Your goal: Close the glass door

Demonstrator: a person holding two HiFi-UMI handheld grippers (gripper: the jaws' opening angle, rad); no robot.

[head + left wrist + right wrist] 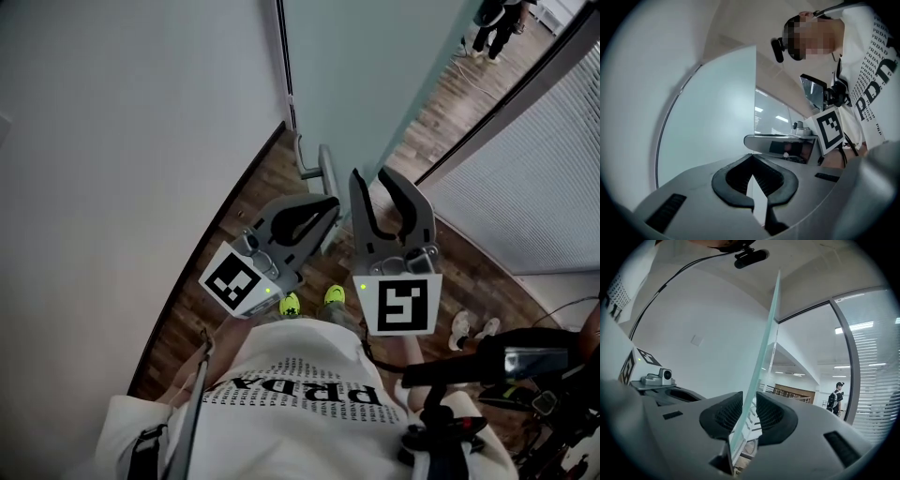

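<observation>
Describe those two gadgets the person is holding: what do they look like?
Both the left gripper and right gripper are grey plastic, each with two curved jaws lined with black ribbed pads. Each carries a white cube printed with black square markers and a small green light. The person wears a white shirt with black lettering.

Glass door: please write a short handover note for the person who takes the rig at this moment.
Left gripper: shut and empty, tips close to the door handle.
Right gripper: jaws apart, with the edge of the glass door between them, not clamped.
Done: nothing that shows; the door stands open.
Left to do: swing the door round until it shuts, probably by pushing on that edge with the right gripper.
</observation>
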